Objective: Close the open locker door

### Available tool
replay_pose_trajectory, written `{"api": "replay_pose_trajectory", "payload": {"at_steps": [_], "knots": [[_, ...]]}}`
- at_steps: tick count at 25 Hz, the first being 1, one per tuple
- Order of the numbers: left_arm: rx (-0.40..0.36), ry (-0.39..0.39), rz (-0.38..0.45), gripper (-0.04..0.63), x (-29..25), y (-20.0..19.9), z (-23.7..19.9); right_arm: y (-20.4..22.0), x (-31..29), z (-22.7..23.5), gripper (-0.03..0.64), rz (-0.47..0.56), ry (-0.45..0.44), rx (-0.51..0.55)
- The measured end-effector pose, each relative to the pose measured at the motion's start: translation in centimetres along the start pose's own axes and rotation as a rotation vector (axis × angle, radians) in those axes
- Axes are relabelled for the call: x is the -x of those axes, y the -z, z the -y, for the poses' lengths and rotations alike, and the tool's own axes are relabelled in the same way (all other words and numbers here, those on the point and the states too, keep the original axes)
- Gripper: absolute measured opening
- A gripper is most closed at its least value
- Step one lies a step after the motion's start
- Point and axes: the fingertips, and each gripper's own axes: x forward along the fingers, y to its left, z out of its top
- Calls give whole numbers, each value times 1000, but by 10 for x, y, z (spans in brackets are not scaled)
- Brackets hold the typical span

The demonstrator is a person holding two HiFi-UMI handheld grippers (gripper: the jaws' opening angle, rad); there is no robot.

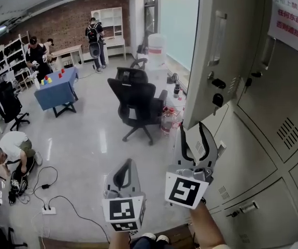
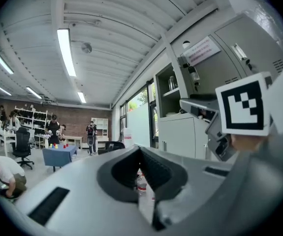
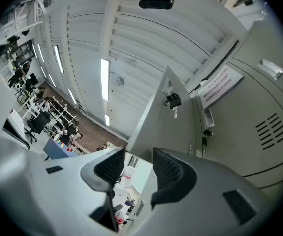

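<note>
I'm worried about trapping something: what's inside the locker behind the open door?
Cannot tell: in the head view the open door covers that compartment. Only the door's outer face shows, with a key hanging on it.

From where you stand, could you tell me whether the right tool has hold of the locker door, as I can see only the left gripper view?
Observer: No. The right tool has its jaws apart with nothing gripped, and the open locker door stands just beyond them.
Operator: Which part of the door is it nearest?
Observer: In the head view its tips sit just under the door's bottom edge, near the free corner. I cannot tell whether they touch.
Operator: Is anything lying near my feet?
Observer: Yes, a white power strip lies on the floor, off to your left.
</note>
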Motion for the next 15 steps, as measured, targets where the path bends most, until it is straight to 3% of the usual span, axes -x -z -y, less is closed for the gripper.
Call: {"api": "replay_pose_trajectory", "payload": {"at_steps": [7,15], "knots": [[-5,-33,-1,-3,10,2,-11,1,-8,-5,192,5,-3,36],[-35,21,13,-2,-8,0,-27,11,-29,-13,190,-23,48,66]]}}
